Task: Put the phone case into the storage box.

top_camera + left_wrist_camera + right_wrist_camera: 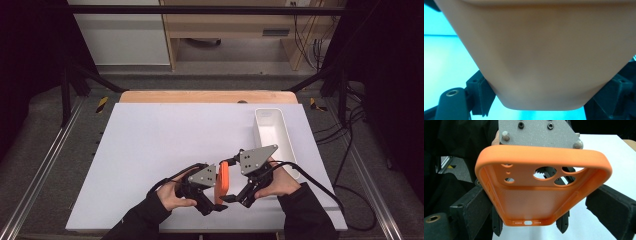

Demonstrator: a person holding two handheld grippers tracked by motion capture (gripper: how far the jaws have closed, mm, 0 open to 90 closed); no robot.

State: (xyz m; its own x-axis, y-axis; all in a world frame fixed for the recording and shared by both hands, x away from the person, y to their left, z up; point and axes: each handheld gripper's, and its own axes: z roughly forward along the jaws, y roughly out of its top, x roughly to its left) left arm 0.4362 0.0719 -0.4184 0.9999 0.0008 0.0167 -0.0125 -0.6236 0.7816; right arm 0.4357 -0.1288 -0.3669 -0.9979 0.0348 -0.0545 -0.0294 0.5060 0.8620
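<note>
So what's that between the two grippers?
An orange phone case, standing on edge between the left gripper and the right gripper in the high view. The right gripper view shows its hollow inside with the camera holes.

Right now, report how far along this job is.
Done: the phone case is off the table, standing on edge. In hand: the left gripper clamps it; the right gripper stands open around it. Left: the white tray is empty, perhaps the case's destination.

White-topped table point(150, 150) on grey floor point(40, 150), black frame rails point(200, 9), pale wooden furniture point(225, 25) behind.
</note>
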